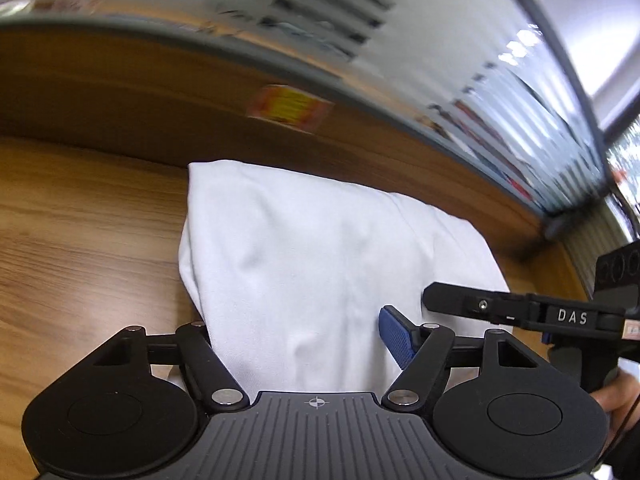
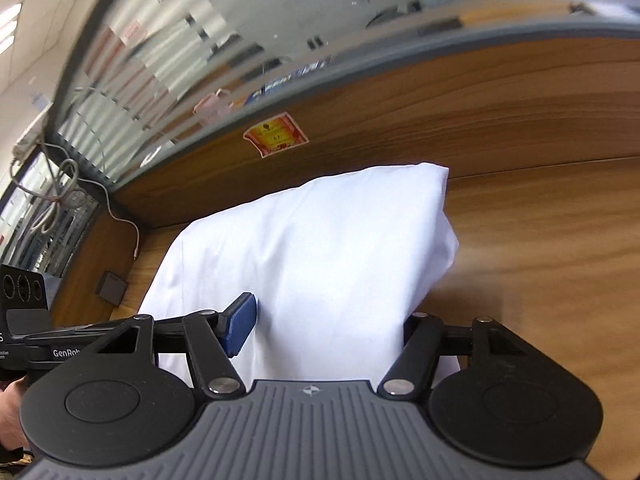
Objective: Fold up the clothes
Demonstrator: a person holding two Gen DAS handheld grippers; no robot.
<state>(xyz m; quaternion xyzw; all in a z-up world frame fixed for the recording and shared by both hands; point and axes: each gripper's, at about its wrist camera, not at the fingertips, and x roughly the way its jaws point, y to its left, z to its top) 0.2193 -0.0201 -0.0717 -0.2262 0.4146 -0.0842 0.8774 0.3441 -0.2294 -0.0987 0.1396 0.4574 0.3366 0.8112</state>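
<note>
one smooth white folded garment (image 1: pixel 320 248)

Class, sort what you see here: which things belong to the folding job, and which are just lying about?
Job:
shirt, white, on the desk
left tongs
right tongs

Lying about:
sticker on the back panel
white cable
small grey box

Two close, low wrist views, shared white cloth (image 1: pixel 312 256).
</note>
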